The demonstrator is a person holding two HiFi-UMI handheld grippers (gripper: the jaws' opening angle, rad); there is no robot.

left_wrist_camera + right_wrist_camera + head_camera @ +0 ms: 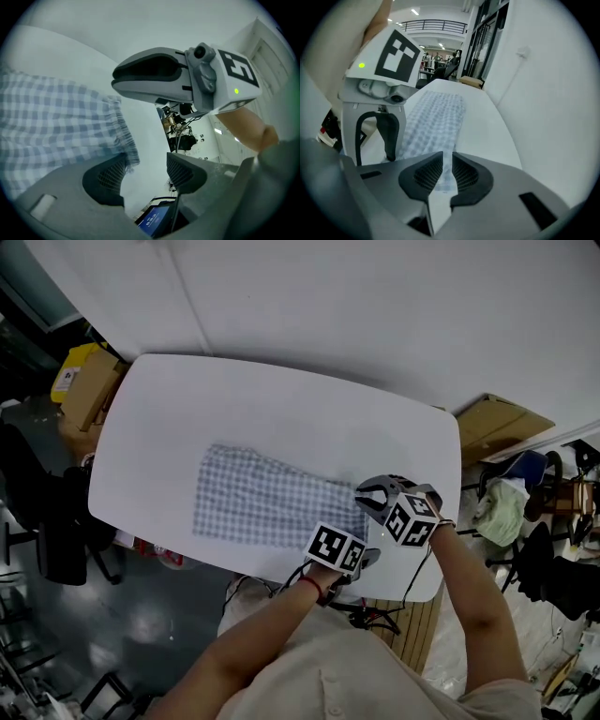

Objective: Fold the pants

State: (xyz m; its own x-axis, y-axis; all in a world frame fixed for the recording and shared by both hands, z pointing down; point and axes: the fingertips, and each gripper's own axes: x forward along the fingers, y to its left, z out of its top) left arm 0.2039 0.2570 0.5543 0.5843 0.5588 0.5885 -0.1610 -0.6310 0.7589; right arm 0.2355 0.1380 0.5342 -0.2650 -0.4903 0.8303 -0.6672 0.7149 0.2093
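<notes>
Pants (262, 502): checked cloth, lying flat on the white table (281, 399), toward its 6 o'clock edge.
Left tongs (145, 171): released, jaws apart with nothing between them; the pants' hem lies just at their 9 o'clock side.
Right tongs (447, 171): clenched on the pants' edge at the 3 o'clock end.

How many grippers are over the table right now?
2. The left gripper is at the right end of the checked pants in the head view, jaws apart. The right gripper is beside it, pinching the fabric. None seems hidden.
</notes>
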